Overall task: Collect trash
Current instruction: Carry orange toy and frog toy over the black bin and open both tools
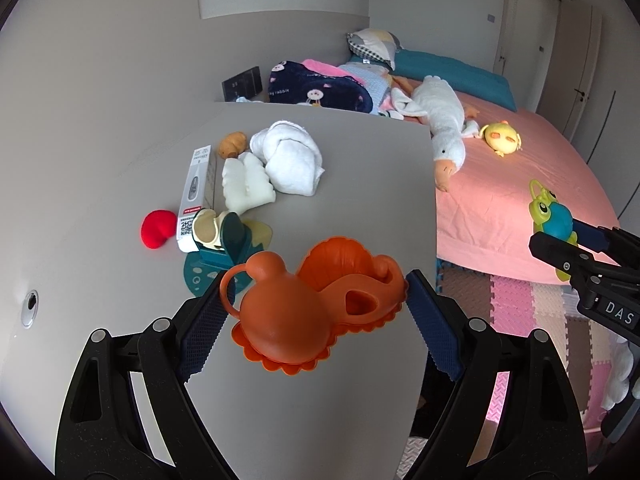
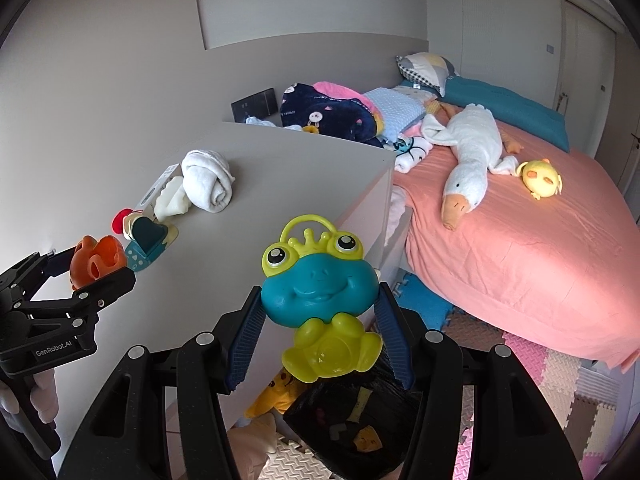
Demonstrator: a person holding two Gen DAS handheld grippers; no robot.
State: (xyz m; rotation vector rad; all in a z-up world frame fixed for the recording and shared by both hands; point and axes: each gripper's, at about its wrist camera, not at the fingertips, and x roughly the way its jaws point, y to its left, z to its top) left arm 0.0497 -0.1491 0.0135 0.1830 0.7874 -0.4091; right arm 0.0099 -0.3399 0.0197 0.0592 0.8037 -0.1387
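Observation:
My left gripper (image 1: 316, 304) is shut on an orange plastic snail toy (image 1: 304, 312) and holds it above the grey cabinet top (image 1: 352, 184); it also shows in the right wrist view (image 2: 96, 260). My right gripper (image 2: 320, 316) is shut on a green and blue frog toy (image 2: 320, 292) and holds it past the cabinet's right edge, above a black bag (image 2: 360, 432) on the floor. The frog also shows in the left wrist view (image 1: 554, 220).
On the cabinet lie a rolled white towel (image 1: 292, 156), a white box (image 1: 196, 192), a red plush piece (image 1: 158, 228), a teal toy (image 1: 224, 248) and a cream toy (image 1: 246, 184). A pink bed (image 1: 520, 184) with a plush goose (image 1: 440, 128) is on the right. Foam mats (image 2: 540, 380) cover the floor.

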